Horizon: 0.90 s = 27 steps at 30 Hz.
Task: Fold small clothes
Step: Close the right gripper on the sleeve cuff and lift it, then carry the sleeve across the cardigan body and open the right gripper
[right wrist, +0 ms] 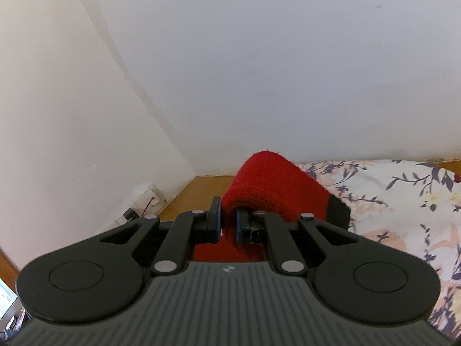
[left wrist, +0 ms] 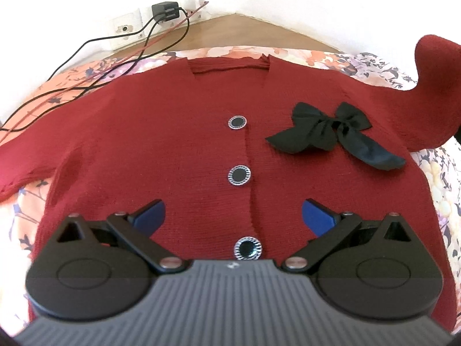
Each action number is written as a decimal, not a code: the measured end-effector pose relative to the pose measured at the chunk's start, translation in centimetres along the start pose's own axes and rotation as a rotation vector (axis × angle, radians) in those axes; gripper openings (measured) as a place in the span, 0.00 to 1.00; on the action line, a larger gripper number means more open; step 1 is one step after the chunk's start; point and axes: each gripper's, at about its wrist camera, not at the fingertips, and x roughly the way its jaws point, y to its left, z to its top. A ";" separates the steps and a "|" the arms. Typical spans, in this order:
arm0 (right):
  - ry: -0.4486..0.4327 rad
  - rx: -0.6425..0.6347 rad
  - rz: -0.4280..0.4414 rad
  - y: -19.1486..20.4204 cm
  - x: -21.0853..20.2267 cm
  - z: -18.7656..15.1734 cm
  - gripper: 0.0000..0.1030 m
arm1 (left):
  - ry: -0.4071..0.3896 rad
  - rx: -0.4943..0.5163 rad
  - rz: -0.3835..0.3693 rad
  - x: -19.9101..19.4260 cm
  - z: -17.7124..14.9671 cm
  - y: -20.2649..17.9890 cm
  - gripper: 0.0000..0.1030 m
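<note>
Red cardigan [left wrist: 173, 144] lies flat on a bedspread [right wrist: 403, 196]. Right gripper [right wrist: 228, 222] pinches its lifted sleeve [right wrist: 273, 184]; left gripper [left wrist: 232, 216] hovers, jaws apart. Next, probably: fold the sleeve across the chest.

A floral bedsheet [left wrist: 374, 57] is covering the bed; black cables [left wrist: 121, 66] are trailing from a charger [left wrist: 165, 11] plugged into the wall sockets [left wrist: 126, 28].

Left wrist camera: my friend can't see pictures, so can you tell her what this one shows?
A dark red knitted cardigan lies spread front-up on a floral bedsheet, with three round black silver-rimmed buttons down its middle and a black ribbon bow on one side. The open left gripper hovers over its lower part. One red sleeve is lifted at the right edge.
</note>
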 end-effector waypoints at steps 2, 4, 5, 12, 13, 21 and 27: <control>-0.001 -0.007 0.009 0.8 0.1 -0.2 0.09 | -0.004 0.006 -0.002 -0.2 0.0 0.4 1.00; -0.001 -0.015 0.015 1.6 0.2 -0.5 0.09 | -0.006 0.011 -0.003 -0.3 0.1 0.8 1.00; -0.001 -0.019 0.017 1.9 0.3 -0.6 0.09 | -0.007 0.013 -0.004 -0.4 0.1 1.0 1.00; 0.000 -0.034 0.035 5.3 -0.1 -1.6 0.09 | -0.010 0.008 -0.008 -0.6 0.2 2.6 1.00; 0.000 -0.037 0.036 5.6 0.0 -1.7 0.09 | -0.011 0.006 -0.007 -0.7 0.2 2.8 1.00; 0.008 -0.059 0.050 8.7 1.5 -2.8 0.09 | -0.025 -0.006 -0.018 -1.2 0.3 5.0 1.00; 0.039 -0.076 0.063 11.4 3.2 -4.6 0.09 | -0.035 -0.003 -0.023 -1.6 0.4 6.6 1.00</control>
